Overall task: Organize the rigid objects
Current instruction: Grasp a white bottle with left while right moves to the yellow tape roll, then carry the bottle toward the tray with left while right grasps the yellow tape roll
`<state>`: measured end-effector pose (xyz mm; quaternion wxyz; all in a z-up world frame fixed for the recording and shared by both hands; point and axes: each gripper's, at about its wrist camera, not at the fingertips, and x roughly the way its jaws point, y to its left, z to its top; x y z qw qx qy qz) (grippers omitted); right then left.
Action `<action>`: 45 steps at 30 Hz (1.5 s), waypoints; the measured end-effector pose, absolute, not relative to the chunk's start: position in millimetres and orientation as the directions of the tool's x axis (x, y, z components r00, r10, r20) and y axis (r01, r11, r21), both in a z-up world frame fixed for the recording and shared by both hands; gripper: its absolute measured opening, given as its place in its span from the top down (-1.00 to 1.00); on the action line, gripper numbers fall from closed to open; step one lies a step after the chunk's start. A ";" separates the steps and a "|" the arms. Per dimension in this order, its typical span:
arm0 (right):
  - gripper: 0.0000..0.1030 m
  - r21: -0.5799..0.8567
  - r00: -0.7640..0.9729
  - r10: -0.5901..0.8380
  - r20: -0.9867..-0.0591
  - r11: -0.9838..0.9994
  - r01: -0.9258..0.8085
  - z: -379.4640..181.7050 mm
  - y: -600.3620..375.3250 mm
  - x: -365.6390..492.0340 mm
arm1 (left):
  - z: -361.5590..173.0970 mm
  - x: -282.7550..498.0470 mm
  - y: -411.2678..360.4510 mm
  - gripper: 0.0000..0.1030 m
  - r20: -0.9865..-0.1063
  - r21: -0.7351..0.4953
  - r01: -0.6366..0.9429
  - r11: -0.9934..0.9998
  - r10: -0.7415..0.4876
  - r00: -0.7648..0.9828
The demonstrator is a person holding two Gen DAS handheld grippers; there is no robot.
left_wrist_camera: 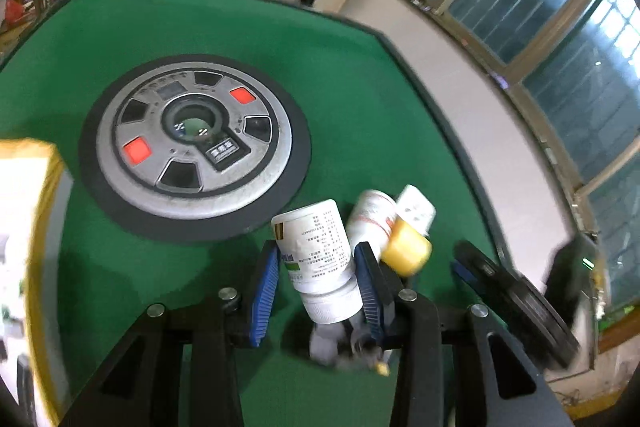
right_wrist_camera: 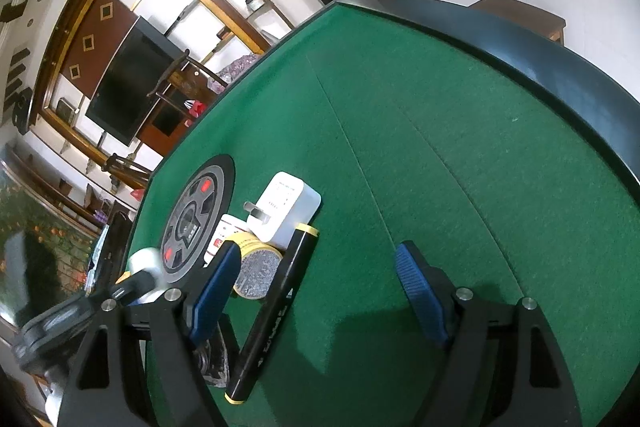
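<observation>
In the left wrist view my left gripper [left_wrist_camera: 318, 267] is shut on a white pill bottle [left_wrist_camera: 316, 247], held tilted above the green table [left_wrist_camera: 340, 87]. Just right of it lie a white bottle with a yellow cap [left_wrist_camera: 380, 223] and a white charger [left_wrist_camera: 416, 205]. In the right wrist view my right gripper [right_wrist_camera: 316, 287] is open and empty low over the table. A black marker with yellow ends [right_wrist_camera: 276, 311] lies between its fingers, nearer the left finger [right_wrist_camera: 212, 295]. The white charger [right_wrist_camera: 288, 207] and the yellow cap [right_wrist_camera: 256, 263] lie just beyond.
A round silver and black dial plate [left_wrist_camera: 192, 143] is set in the table's middle; it also shows in the right wrist view [right_wrist_camera: 196, 219]. A yellow-edged box [left_wrist_camera: 28, 227] stands at the left. A small dark object [right_wrist_camera: 212, 359] lies under my right gripper's left finger.
</observation>
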<state>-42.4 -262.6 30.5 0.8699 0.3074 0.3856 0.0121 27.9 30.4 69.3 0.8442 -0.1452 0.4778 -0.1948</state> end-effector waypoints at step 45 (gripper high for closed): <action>0.08 0.182 0.644 0.212 -0.735 0.977 -0.114 115.0 -114.9 -55.4 | 52.2 -131.9 297.7 0.21 -0.761 -0.362 -0.146 0.921 -0.202 0.616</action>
